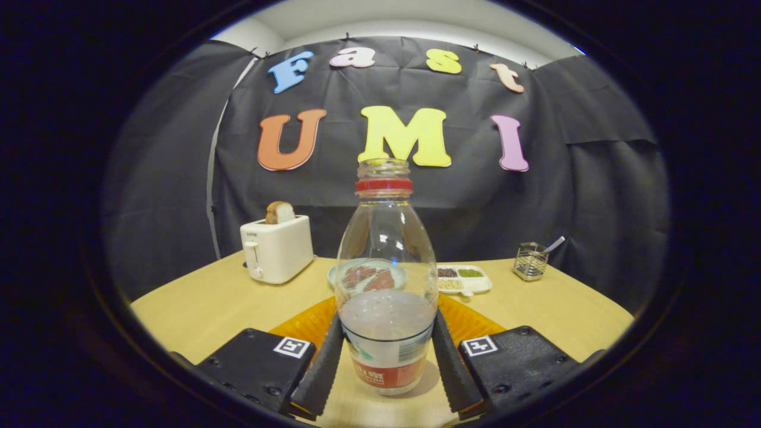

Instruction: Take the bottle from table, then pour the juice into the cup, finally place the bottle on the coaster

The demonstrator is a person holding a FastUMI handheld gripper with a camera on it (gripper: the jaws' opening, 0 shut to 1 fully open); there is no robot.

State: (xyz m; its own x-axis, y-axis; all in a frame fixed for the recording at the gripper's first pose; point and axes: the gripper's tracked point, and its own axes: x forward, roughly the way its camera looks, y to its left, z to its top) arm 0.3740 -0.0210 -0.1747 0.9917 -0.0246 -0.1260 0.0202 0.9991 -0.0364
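Booth interior, seen along the gripper. A dark cloth wall closes the back of the booth, with a strip of pale ceiling above it. The surface (pixel 196 309) is a tan, rounded tabletop that fills the lower scene. On it, toward the back, stand a white toaster (pixel 276 248) with a slice of bread (pixel 280 212) in its slot, a pale plate (pixel 339 274) partly hidden behind the bottle, a white divided tray (pixel 465 279) holding small dark, green and pale portions, and a wire holder (pixel 530 261) with a utensil handle leaning out. An orange coaster (pixel 303 324) lies just beyond the fingers, behind the bottle. The bottle (pixel 386 279) stands upright on the surface, long axis vertical, uncapped mouth pointing up, a red ring below its neck, cloudy liquid in its lower part. It sits between the fingers (pixel 321 371) of the gripper (pixel 387 374), which flank its lower body at a narrow spread; whether both fingers press on it cannot be told.
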